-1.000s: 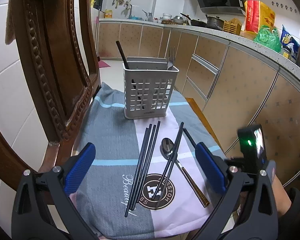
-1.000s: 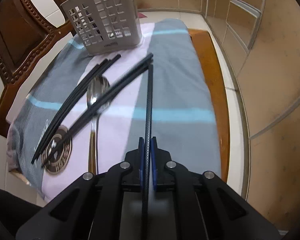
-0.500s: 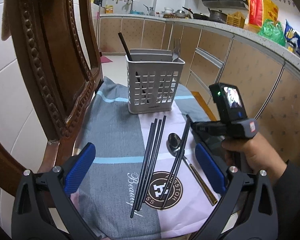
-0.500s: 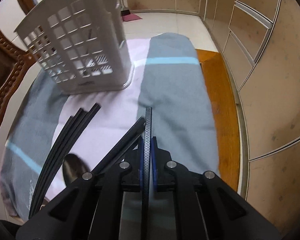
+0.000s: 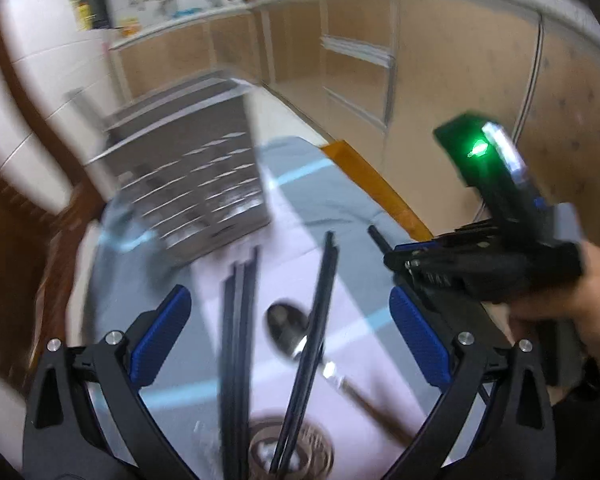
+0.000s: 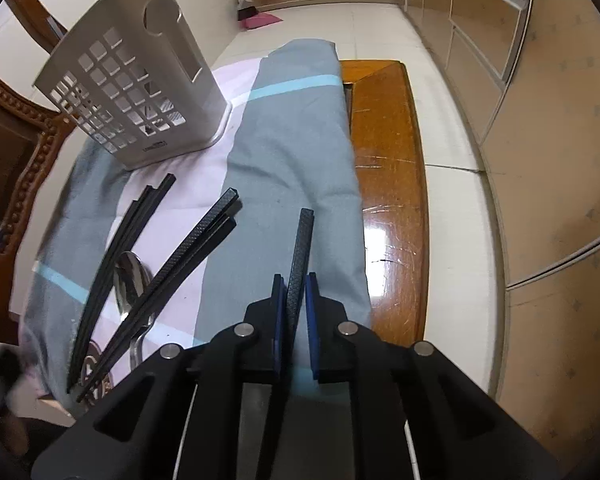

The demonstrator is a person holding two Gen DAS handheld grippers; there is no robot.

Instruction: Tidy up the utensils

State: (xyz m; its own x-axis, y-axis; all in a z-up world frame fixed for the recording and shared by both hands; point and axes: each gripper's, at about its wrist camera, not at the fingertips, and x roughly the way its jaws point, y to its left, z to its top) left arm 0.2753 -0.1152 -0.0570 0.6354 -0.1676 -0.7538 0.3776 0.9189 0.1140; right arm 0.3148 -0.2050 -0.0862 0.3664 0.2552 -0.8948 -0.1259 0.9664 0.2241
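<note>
My right gripper (image 6: pixel 295 280) holds one black chopstick (image 6: pixel 302 248) above the grey part of the cloth, its tip pointing forward. Its jaws are opening slightly, and the chopstick between the blue pads now leans a little right. The white slotted utensil caddy (image 6: pixel 132 92) stands at the cloth's far left. Several black chopsticks (image 6: pixel 120 240) and a crossed pair (image 6: pixel 180 264) lie before it, over a metal spoon (image 6: pixel 130 280). My left gripper (image 5: pixel 288 292) is open, low over the spoon (image 5: pixel 288 324) and chopsticks (image 5: pixel 236 320), holding nothing. That view is motion-blurred. The right gripper (image 5: pixel 396 260) shows there in a person's hand.
A grey, pink and blue-striped cloth (image 6: pixel 300 140) covers a small wooden table (image 6: pixel 388 184) whose bare right edge shows. A carved wooden chair (image 6: pixel 12 140) stands close on the left. Kitchen cabinets (image 6: pixel 540 120) run along the right, across a strip of tiled floor.
My left gripper swung down and closer over the chopsticks and spoon while rolling, blurring its view. My right gripper carried its chopstick nearer the caddy, and its pads parted slightly.
</note>
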